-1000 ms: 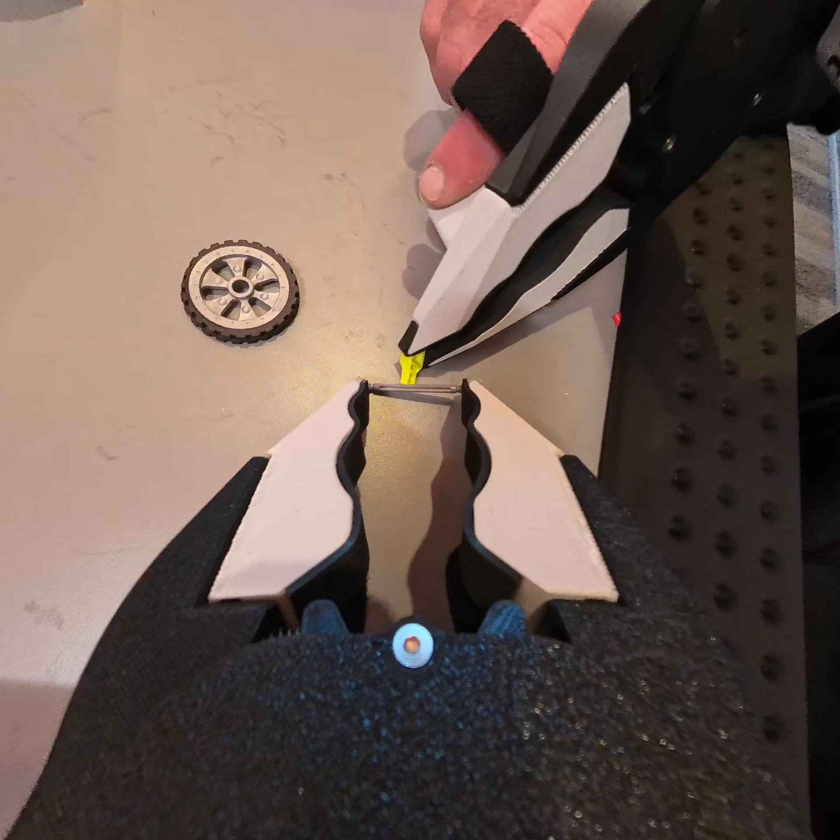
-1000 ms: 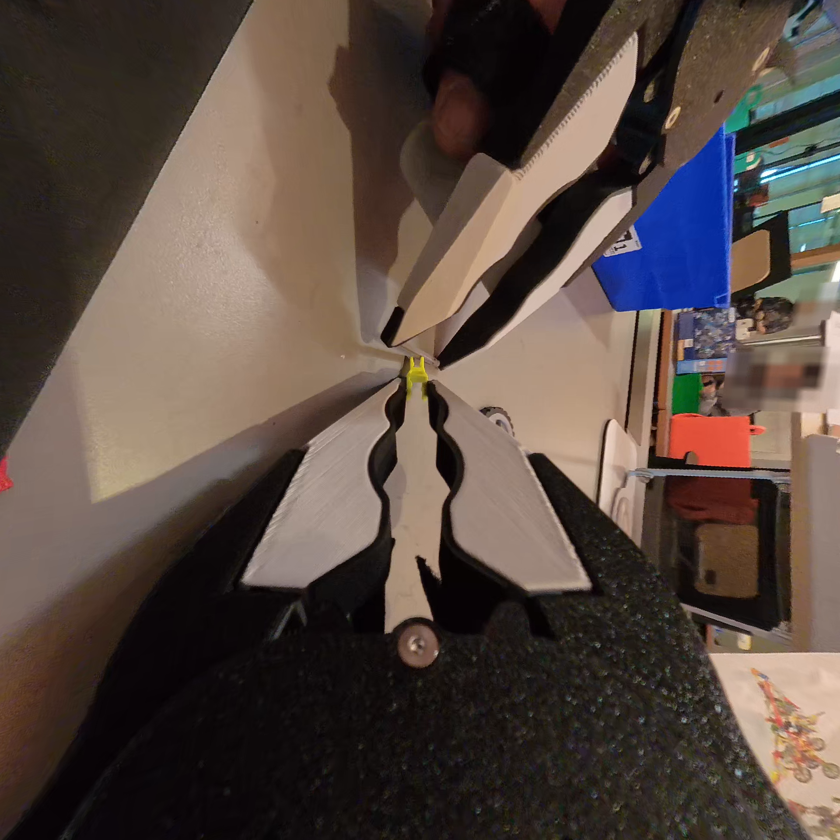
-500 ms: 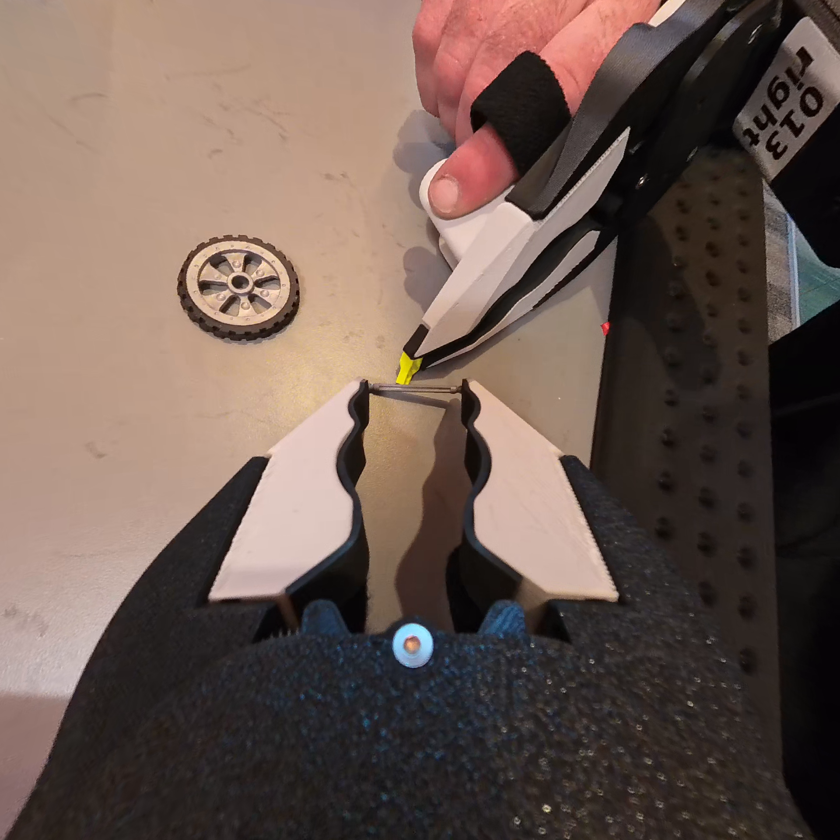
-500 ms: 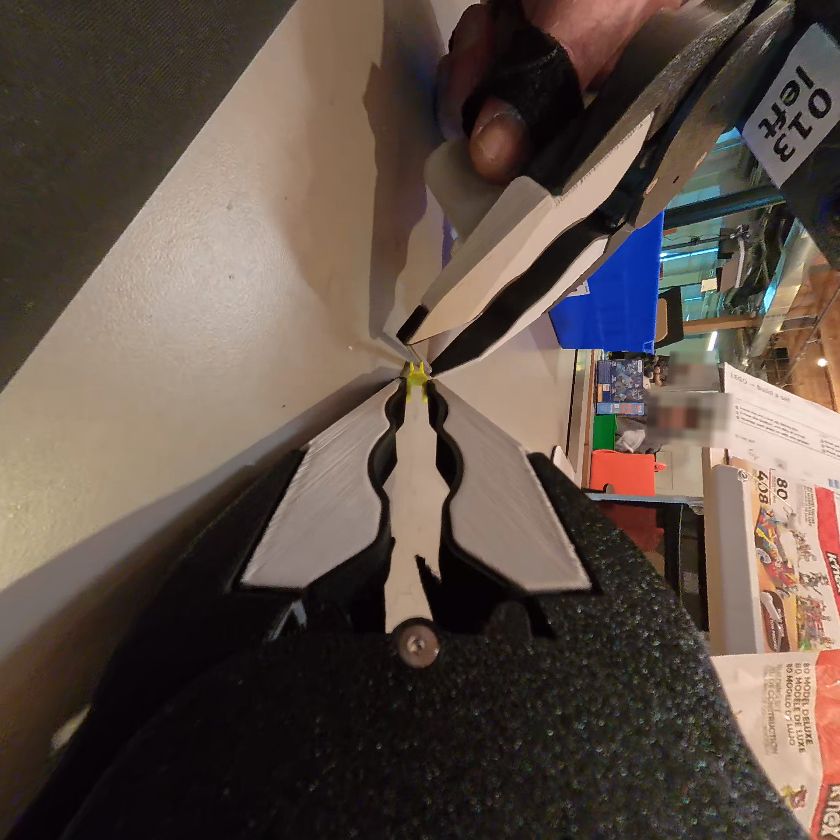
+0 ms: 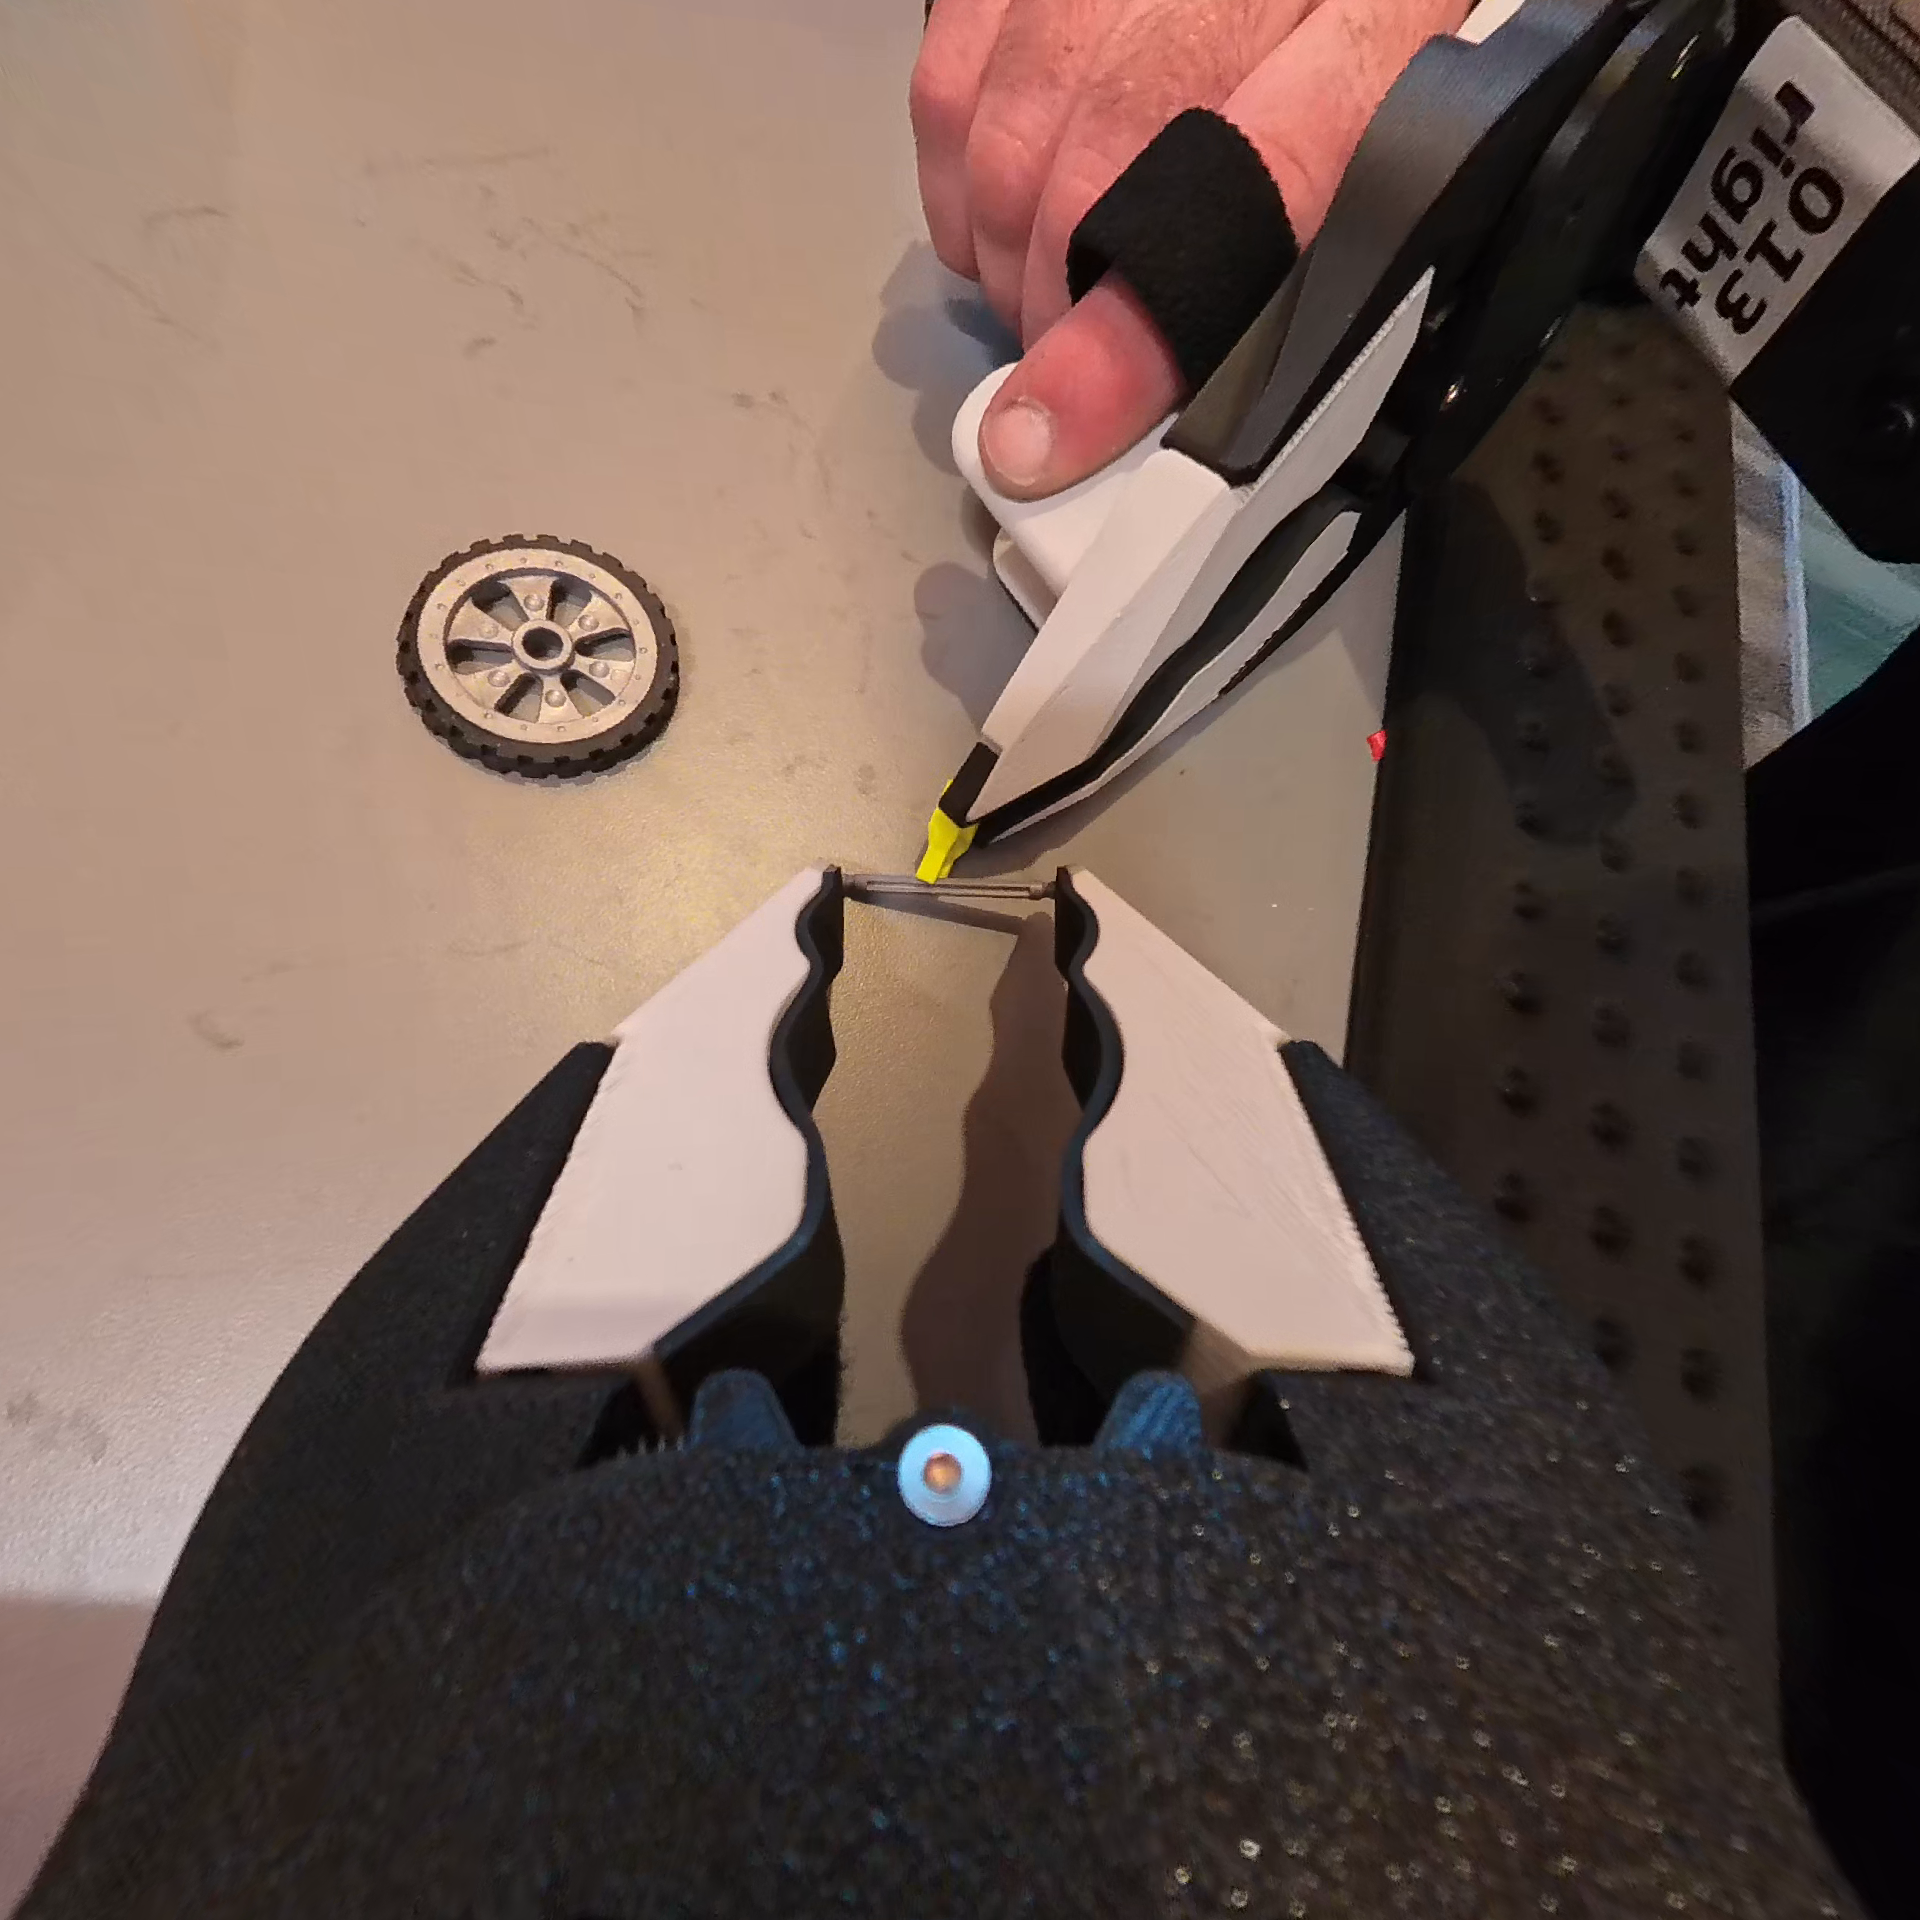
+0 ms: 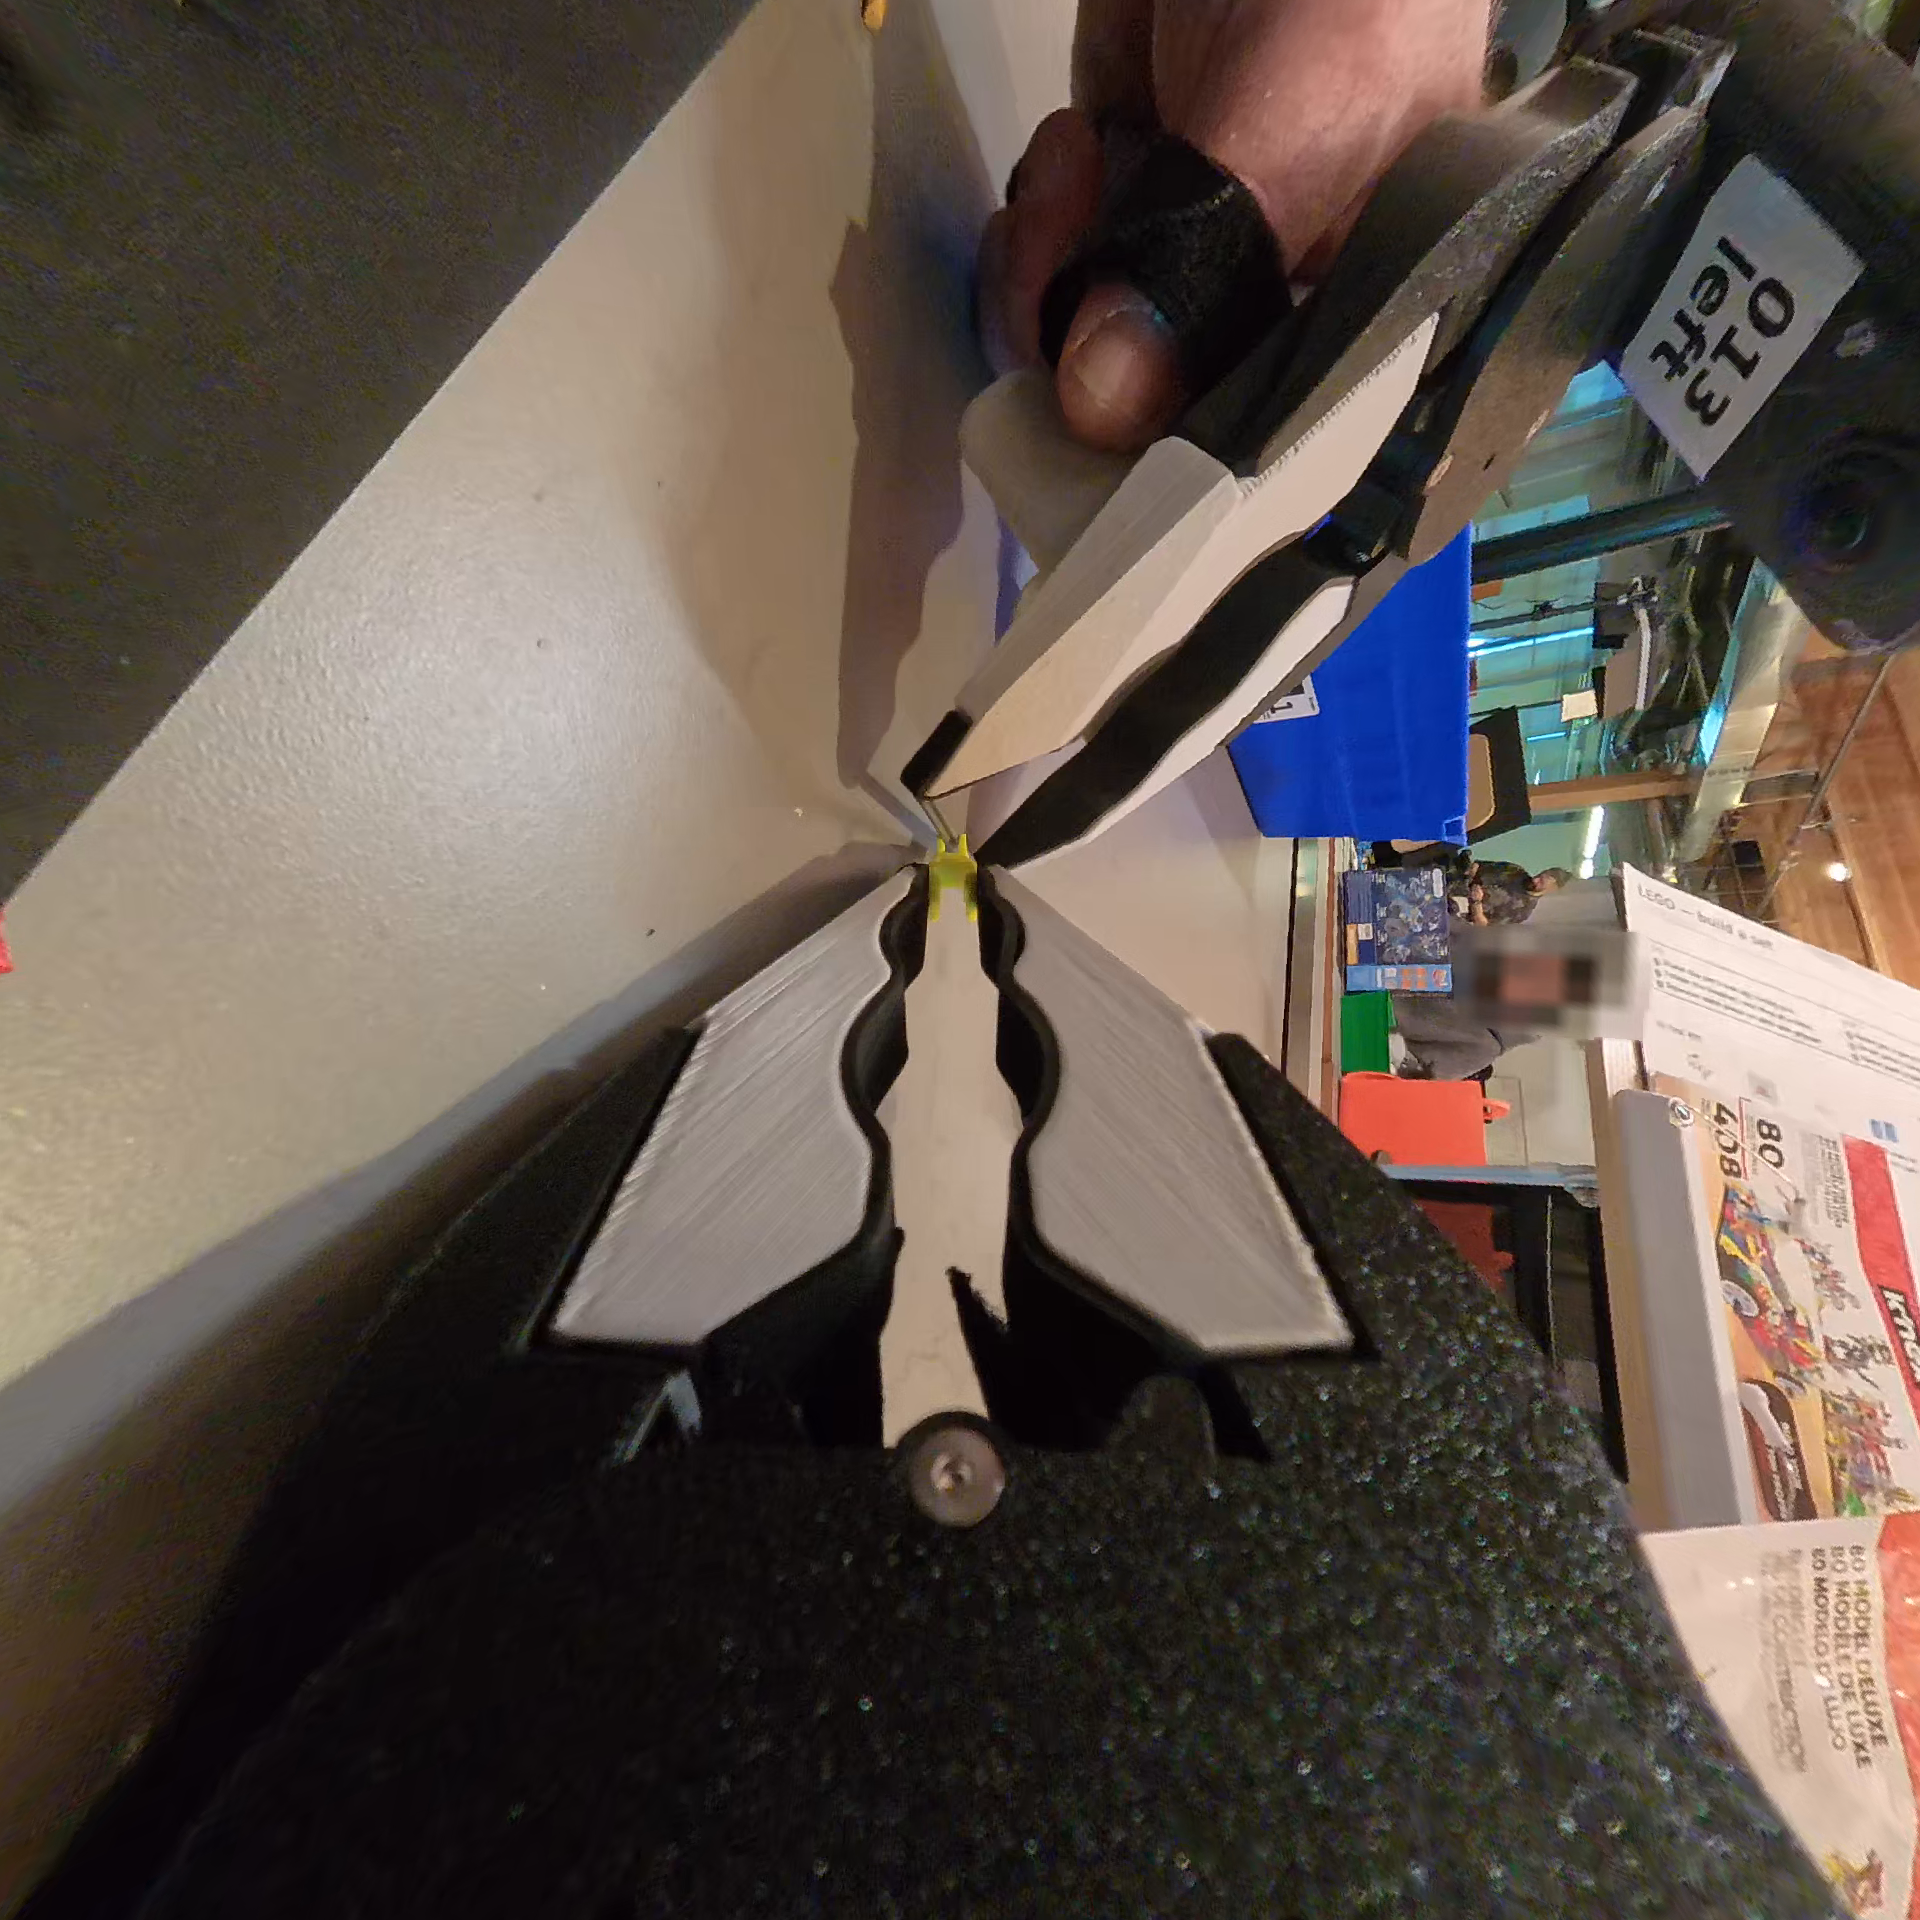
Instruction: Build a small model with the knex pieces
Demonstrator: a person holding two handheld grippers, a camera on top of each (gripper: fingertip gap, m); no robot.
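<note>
From the left wrist view, the left claw (image 5: 943, 888) stands partly open, a thin metal pin (image 5: 943, 886) spanning the gap with one end against each tip, just above the grey worktop (image 5: 312, 312). Coming in from the upper right, the right claw (image 5: 961, 821) is nearly closed on a small yellow clip (image 5: 938, 854), whose free end touches the pin near its middle. A hand (image 5: 1091, 208) (one finger in a black sleeve) works that claw. A toy wheel (image 5: 538, 658) lies flat well off to the left, and a studded black mat (image 5: 1558, 935) runs along the right.

From the right wrist view, the right claw (image 6: 953, 883) pinches the yellow clip (image 6: 951, 878) at its very tips. Straight ahead, the left claw (image 6: 951, 805) holds the pin (image 6: 943, 821), though only a sliver shows, so contact is hard to judge. Farther right stand a blue bin (image 6: 1371, 707) and printed sheets (image 6: 1797, 1299).
</note>
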